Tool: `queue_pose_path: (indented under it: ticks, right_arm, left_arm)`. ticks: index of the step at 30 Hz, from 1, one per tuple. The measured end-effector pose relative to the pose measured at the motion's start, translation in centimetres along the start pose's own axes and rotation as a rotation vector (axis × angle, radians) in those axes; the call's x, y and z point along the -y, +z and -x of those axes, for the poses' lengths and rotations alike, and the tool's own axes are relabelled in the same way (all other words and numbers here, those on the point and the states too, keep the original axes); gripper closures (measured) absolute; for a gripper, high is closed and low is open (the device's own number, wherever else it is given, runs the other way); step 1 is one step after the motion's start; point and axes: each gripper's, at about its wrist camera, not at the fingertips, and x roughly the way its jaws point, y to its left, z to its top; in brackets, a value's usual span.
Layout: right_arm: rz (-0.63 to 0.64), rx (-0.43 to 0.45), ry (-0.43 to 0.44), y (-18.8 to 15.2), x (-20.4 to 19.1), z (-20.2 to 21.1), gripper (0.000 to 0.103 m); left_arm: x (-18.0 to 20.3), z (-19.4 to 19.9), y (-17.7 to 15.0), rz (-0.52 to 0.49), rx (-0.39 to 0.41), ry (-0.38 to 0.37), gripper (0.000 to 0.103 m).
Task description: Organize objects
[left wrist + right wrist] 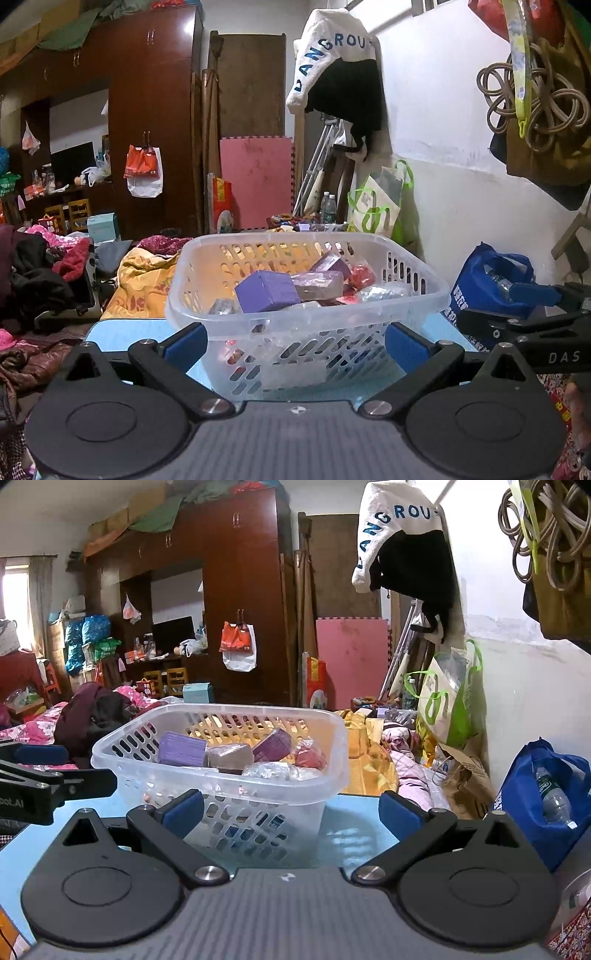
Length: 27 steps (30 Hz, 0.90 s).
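Note:
A clear plastic basket (417, 295) stands on a light blue table (110, 332). It holds purple boxes (266, 290), a brown wrapped block (317, 286), a red item (362, 275) and clear-wrapped packets. My left gripper (295, 341) is open and empty, its blue pads on either side of the basket's near wall. My right gripper (291, 808) is open and empty, just right of the basket (332, 746), with its left pad in front of the basket's near corner. Each gripper shows at the edge of the other's view.
A blue bag (524, 797) with a water bottle (552, 797) sits right of the table. Piled clothes and bedding (140, 280) lie behind and to the left. A white wall (461, 147) with hanging bags and coiled rope is on the right.

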Motion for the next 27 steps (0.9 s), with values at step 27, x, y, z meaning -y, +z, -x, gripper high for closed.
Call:
queue_pose_path:
  ticks: [27]
  right_arm:
    - [0.018,0.004,-0.023,0.1,-0.01,0.3,0.0]
  left_arm:
    - [0.35,-0.23,-0.12,-0.008,-0.004,0.025,0.0]
